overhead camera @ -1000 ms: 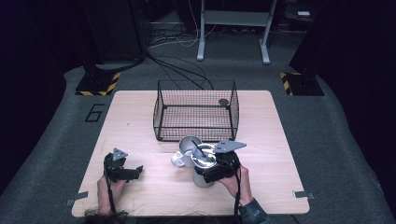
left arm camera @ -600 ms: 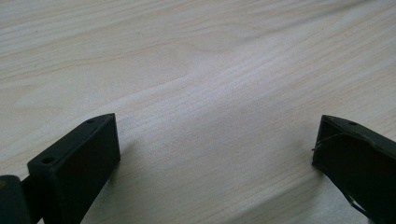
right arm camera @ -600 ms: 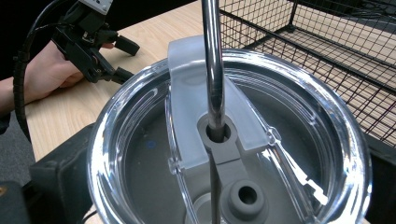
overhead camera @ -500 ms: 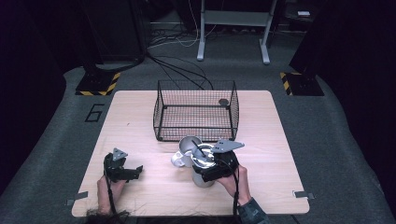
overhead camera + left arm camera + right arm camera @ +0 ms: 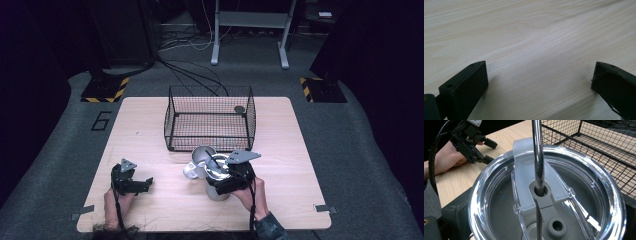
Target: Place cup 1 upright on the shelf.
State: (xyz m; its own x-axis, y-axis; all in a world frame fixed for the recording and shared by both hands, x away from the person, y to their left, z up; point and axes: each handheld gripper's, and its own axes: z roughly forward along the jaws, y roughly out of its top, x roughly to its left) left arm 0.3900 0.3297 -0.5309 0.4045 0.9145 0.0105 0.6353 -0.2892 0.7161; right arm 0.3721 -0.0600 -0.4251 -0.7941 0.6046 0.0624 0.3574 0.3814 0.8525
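Barely anything had shifted: right gripper (image 5: 227, 181) clamped the tumbler (image 5: 546, 195), left gripper (image 5: 131, 183) gaped empty; tilting risked dislodging its straw (image 5: 537, 152).

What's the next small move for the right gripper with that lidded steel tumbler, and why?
Probably lift the steel tumbler with the clear lid and metal straw slightly and carry it toward the black wire basket. The right gripper appears shut around the tumbler's body, the basket stands just beyond it, and the left gripper rests open on the wooden table.
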